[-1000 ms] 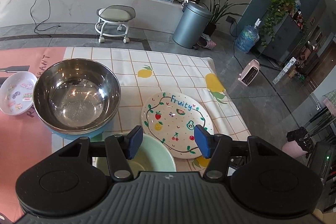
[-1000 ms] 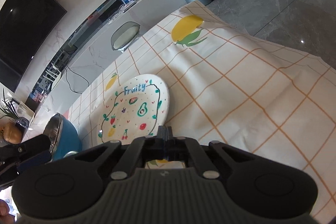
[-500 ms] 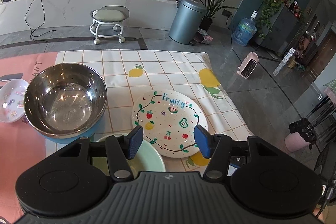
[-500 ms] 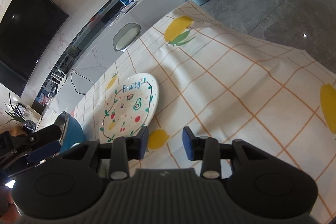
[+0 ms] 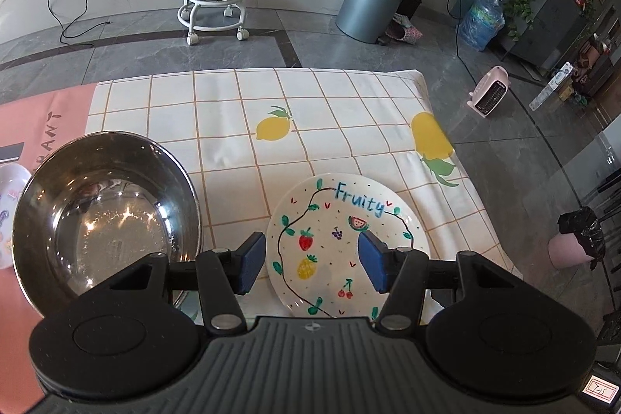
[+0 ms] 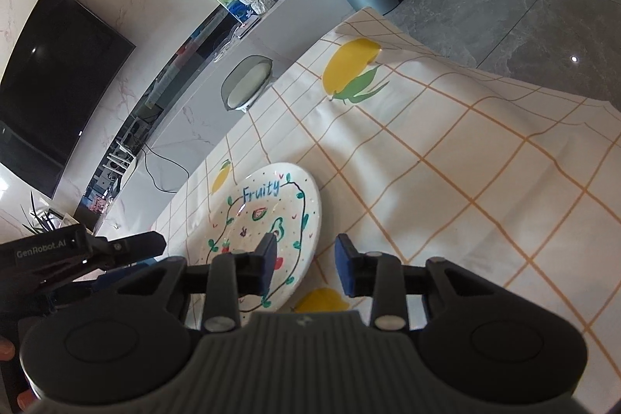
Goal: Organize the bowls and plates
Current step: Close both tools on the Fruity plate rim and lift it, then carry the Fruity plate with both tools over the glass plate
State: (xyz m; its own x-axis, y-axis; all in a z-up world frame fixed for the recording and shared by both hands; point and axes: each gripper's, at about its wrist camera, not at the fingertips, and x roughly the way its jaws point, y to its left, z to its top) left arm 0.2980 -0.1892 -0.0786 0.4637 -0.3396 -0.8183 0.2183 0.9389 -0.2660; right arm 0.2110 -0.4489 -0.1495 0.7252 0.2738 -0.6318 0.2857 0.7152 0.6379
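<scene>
**Both grippers wide over the Fruity plate**

While neither tool has a grip on anything, the left hand-held gripper (image 5: pixel 312 260) hangs above the near half of the Fruity plate (image 5: pixel 341 220), its blue pads spread far apart and empty. From the other wrist view, the right hand-held gripper (image 6: pixel 306 264) is parted too, a moderate gap, nothing between the pads: one pad sits over the plate's painted face, the other over bare cloth, so the near right rim falls between them. That reads as the reach-in step, with the plate the likely pick.

The plate lies flat on the lemon-print tablecloth (image 5: pixel 240 127) that covers the counter. It's round, so no long axis to speak of; the lettering reads upright from the near side, its top toward the far edge of the cloth.

Just left of it sits the steel bowl (image 5: pixel 104 216), mouth up, seemingly resting in a blue-sided bowl, a narrow strip of cloth between it and the plate. Further left, a small white dish (image 5: pixel 9 204) peeks in on the pink mat (image 5: pixel 42 119).

Next move, in my judgement: sink lower and take the thin rim edge-on, since a flat plate offers little purchase.
</scene>
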